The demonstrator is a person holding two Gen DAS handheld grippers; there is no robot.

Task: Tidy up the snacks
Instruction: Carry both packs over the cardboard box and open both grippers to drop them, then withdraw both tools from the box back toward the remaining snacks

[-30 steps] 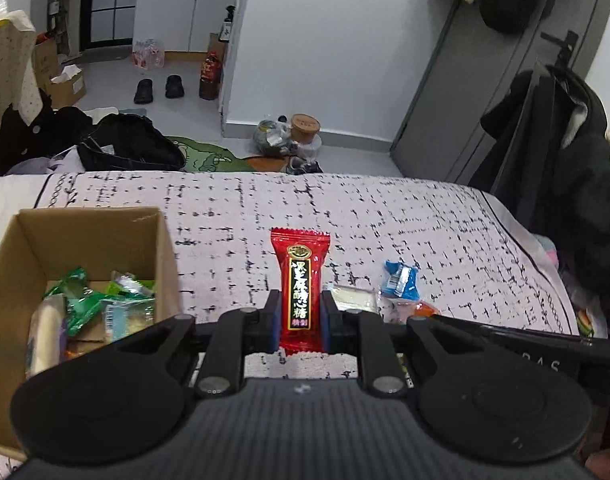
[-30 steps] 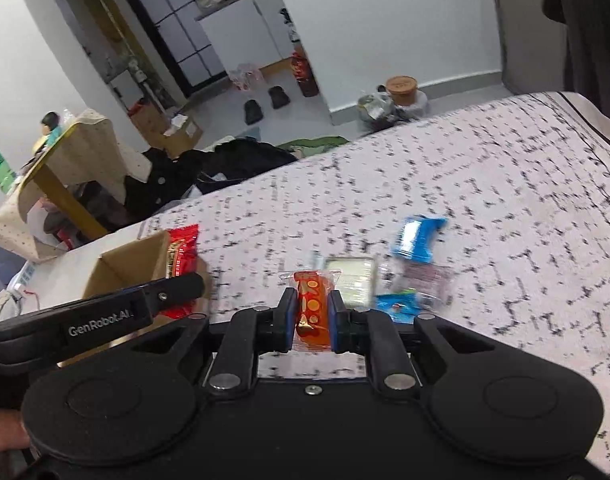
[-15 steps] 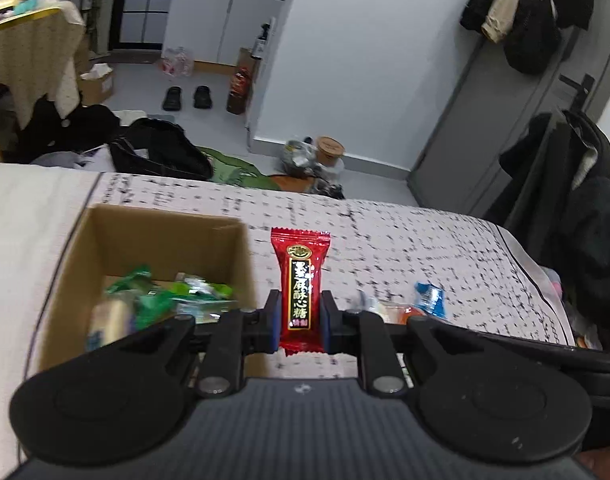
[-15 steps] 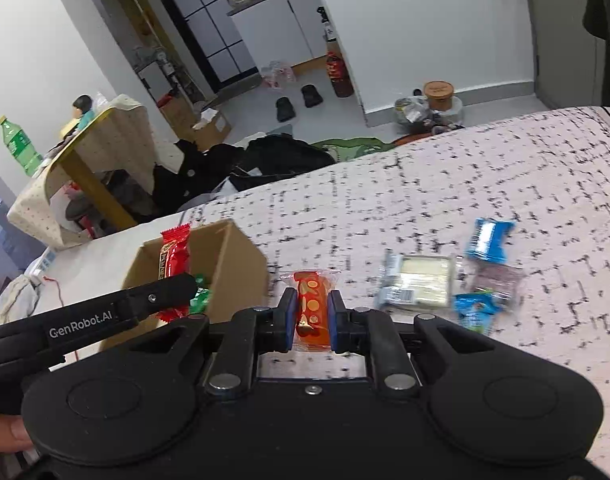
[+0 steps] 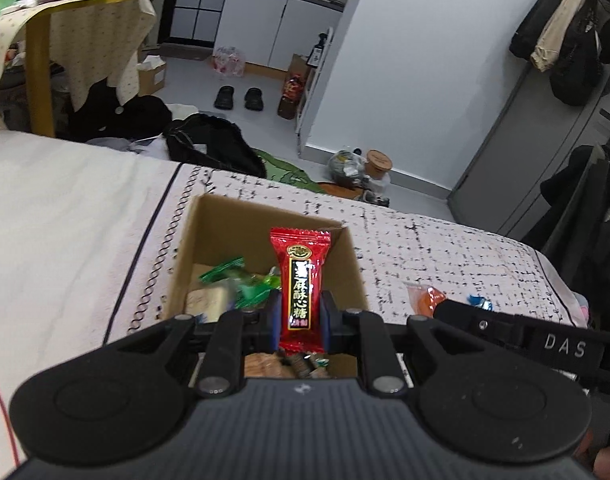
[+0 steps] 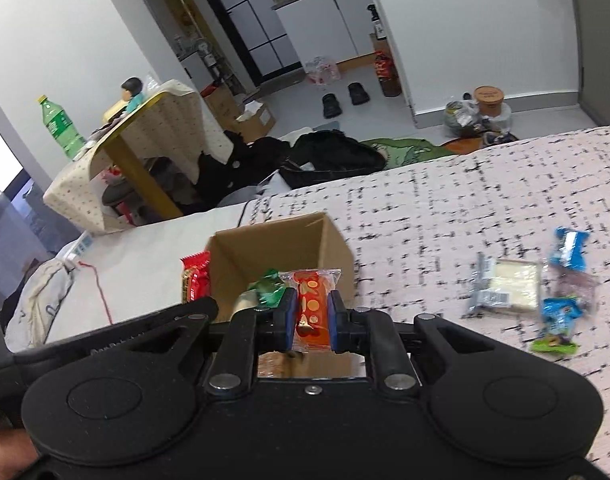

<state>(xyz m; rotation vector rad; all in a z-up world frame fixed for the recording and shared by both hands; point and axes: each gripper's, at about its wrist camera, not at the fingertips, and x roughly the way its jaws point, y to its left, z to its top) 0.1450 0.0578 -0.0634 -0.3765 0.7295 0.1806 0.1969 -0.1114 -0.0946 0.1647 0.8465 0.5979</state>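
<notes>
Hovering over open cardboard box: left claw clamped red candy upright; right claw clamped orange packet, likewise above box.

One cardboard box sits on the bed. Two sweets are held up: one red candy, one orange candy. Two blue packets and one pale wrapped cake lie loose. Two slippers are on the floor, and one green bottle is on the table.

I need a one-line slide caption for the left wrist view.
Left gripper holds a red candy upright over the open cardboard box of snacks.
</notes>
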